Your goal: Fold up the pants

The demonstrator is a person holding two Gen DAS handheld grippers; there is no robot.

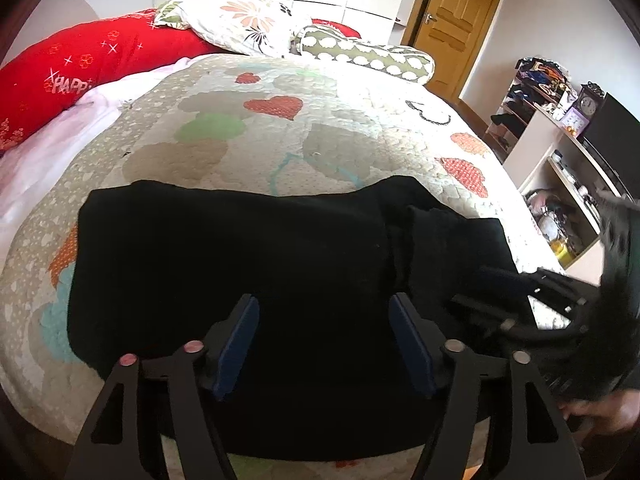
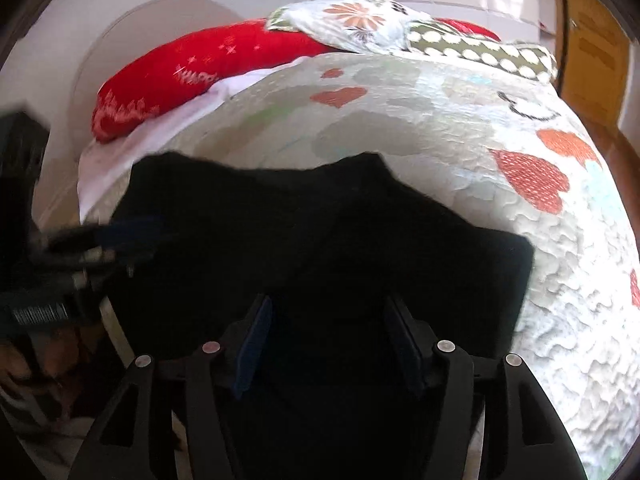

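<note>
Black pants (image 1: 240,264) lie folded in a broad block on the quilted bed cover (image 1: 304,136), near its front edge. A thicker bunched part (image 1: 440,236) sits at their right end. My left gripper (image 1: 325,308) is open and empty, just above the pants' near middle. My right gripper (image 2: 330,308) is open and empty over the right part of the pants (image 2: 320,240). Each gripper shows blurred at the side of the other's view: the right one (image 1: 520,296), the left one (image 2: 100,248).
Red pillow (image 1: 80,68), floral pillow (image 1: 244,20) and a spotted bolster (image 1: 368,54) lie at the bed's head. A wooden door (image 1: 456,20) and cluttered shelves (image 1: 560,168) with a clock stand to the right of the bed.
</note>
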